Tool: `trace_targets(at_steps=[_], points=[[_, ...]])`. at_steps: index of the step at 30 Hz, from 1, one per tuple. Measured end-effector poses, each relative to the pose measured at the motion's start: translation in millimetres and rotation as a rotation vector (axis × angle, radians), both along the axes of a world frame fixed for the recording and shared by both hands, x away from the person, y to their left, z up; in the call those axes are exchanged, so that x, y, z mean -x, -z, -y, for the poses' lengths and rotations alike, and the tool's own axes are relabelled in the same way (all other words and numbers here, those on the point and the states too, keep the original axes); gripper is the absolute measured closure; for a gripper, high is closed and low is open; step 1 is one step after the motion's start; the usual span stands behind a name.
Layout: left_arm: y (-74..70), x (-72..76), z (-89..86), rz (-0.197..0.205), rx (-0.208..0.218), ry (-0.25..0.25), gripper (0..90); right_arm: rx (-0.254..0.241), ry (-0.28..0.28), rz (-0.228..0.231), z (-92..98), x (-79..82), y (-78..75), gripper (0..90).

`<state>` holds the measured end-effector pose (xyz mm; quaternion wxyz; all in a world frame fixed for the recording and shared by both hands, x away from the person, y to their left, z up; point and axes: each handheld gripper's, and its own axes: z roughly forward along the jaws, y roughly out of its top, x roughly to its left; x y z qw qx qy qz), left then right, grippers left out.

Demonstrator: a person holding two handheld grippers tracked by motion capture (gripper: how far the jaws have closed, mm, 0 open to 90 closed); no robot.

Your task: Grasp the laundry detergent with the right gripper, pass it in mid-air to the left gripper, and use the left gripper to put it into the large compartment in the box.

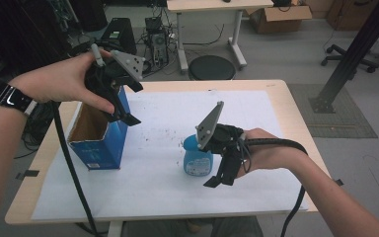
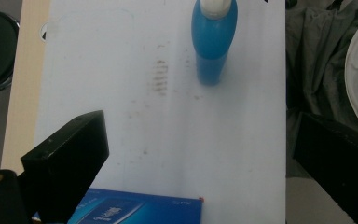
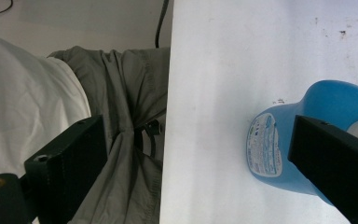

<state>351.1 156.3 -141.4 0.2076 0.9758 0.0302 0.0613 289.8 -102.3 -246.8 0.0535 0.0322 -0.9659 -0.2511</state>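
A blue bottle (image 1: 196, 159) with a white cap and a printed label stands upright on the white sheet near the table's middle. My right gripper (image 1: 220, 181) hangs just to its right, jaws open and pointing down toward the front edge. In the right gripper view the bottle (image 3: 272, 149) sits partly behind the right-hand jaw, ungripped, and the gripper (image 3: 196, 126) holds nothing. An open-topped blue box (image 1: 98, 140) stands at the left. Above its rim my left gripper (image 1: 123, 117) is open and empty. In the left gripper view, that gripper (image 2: 198, 123) looks down past the box (image 2: 140, 211) toward the bottle (image 2: 213, 44).
A white sheet (image 1: 163, 192) with dark specks covers most of the wooden table (image 1: 288, 106). A round black stool (image 1: 211, 67) stands beyond the far edge. The person's grey trousers (image 3: 126, 93) lie just off the near edge. Cables trail from both grippers.
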Motion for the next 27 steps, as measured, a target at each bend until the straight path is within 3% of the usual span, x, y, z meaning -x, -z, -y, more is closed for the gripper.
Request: trace_targets(at_steps=[13, 18, 19, 27], points=[[-2.7, 0.8, -1.1, 0.001, 0.002, -0.012, 4.6, -0.132, -0.038, 0.028, 23.1, -3.5, -15.5, 4.3], [-3.2, 1.9, -1.1, 0.001, 0.001, -0.015, 4.6, -0.190, -0.013, 0.045, 40.1, -13.9, -12.3, 3.7], [-3.2, 2.1, -1.2, 0.000, 0.001, -0.016, 4.6, -0.220, 0.006, 0.047, 47.2, -19.5, -9.4, 3.5], [-3.8, 3.3, -2.3, -0.002, 0.000, -0.022, 4.6, -0.321, 0.060, 0.034, 68.4, -39.8, 4.7, 2.2]])
